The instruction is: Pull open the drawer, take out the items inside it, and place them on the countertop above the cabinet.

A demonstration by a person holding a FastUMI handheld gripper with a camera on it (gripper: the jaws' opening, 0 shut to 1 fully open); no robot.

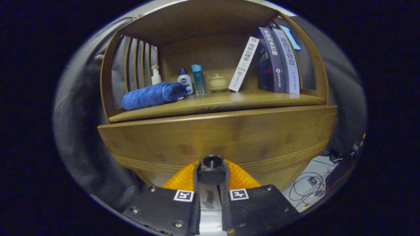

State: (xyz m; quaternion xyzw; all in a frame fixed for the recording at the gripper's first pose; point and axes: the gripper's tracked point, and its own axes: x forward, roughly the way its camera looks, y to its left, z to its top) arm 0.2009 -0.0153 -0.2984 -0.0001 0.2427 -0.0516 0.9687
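A wooden cabinet stands right in front of me, its drawer front (223, 137) spanning the width below the countertop (226, 101). A dark round knob (212, 170) sticks out of the drawer's lower middle. My gripper (211, 172) is closed around that knob, one finger pressing on each side of it. The drawer's inside is hidden from me.
On the countertop lie a rolled blue towel (152, 95), a pump bottle (156, 75), a white bottle (185, 80), a blue tube (198, 79), a small lidded pot (218, 82) and several leaning books (274, 60). Cables (313, 183) lie on the floor to the right.
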